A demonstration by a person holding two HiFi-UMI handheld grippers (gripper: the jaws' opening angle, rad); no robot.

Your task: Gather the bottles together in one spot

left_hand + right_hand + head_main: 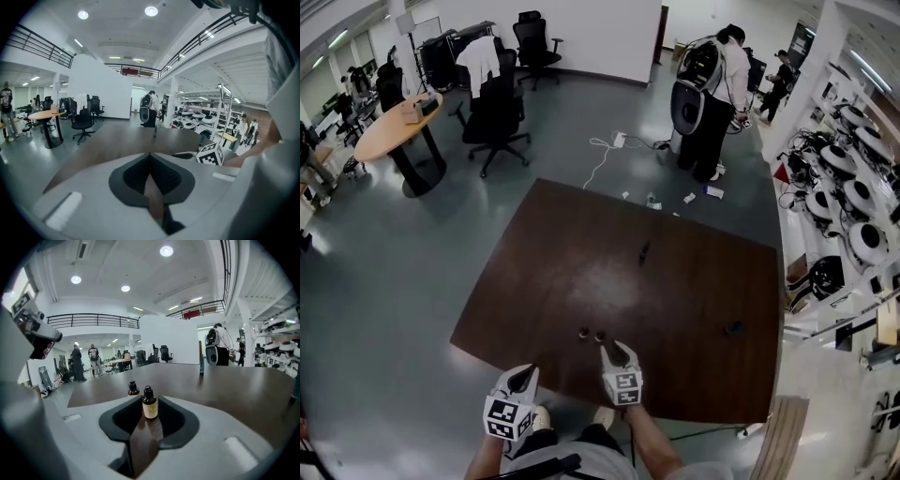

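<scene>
I've got a dark brown table (581, 244) on a grey floor (403, 262). There's open floor off its left edge, a person (712, 103) beyond its far edge and shelves (853, 206) along its right. Near the table's front edge a small bottle (600, 335) stands beside its twin (583, 332). A tall bottle (644, 250) is mid-table and a dark bottle (733, 328) sits rightward. My right tongs (616, 349) are part-released, with the small bottle loose at their tips. My left tongs (523, 373) are clenched and empty.

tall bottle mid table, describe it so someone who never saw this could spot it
Start at the dark brown table. Near its lower edge in the head view stand two small amber bottles side by side; farther in, mid-table, is the tall bottle. It stands alone, slim and much taller than that squat pair.
</scene>
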